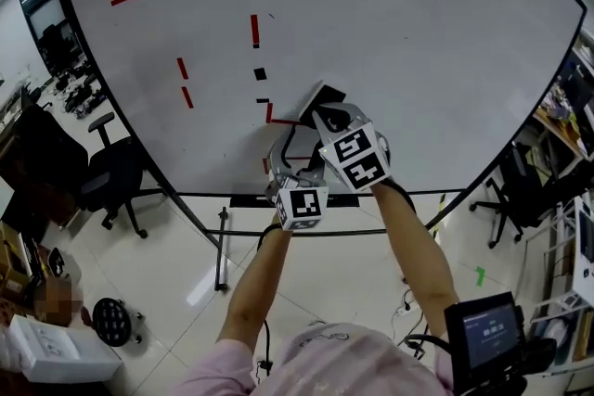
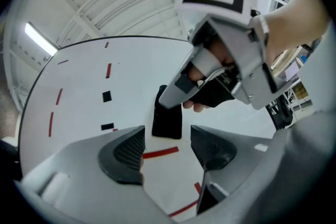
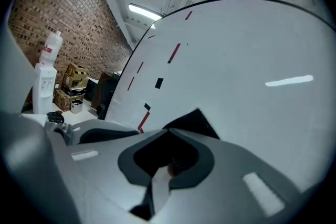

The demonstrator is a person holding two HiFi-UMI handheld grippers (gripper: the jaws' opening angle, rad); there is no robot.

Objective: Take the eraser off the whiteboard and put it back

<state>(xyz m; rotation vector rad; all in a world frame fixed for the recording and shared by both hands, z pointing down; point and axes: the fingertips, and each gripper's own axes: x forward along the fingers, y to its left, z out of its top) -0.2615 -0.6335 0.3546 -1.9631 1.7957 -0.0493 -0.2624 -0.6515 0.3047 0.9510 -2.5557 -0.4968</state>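
The black eraser [image 1: 327, 94] lies against the whiteboard [image 1: 418, 32], near short red and black marks. My right gripper [image 1: 320, 111] is shut, its tips meeting on the eraser's near edge. In the right gripper view the eraser [image 3: 191, 119] sticks out just past the closed right gripper [image 3: 168, 131]. In the left gripper view the eraser [image 2: 167, 118] sits straight ahead, and the right gripper [image 2: 172, 98] covers its top. My left gripper [image 2: 167, 147] is open just below the eraser with nothing between its pads, only a red line on the board. The left gripper [image 1: 278, 144] hangs beside the right one.
A black office chair [image 1: 116, 176] stands left of the board and another [image 1: 520, 190] to its right. The board's frame and tray rail [image 1: 278, 198] run below the grippers. A white box [image 1: 51, 348] lies on the floor at the lower left.
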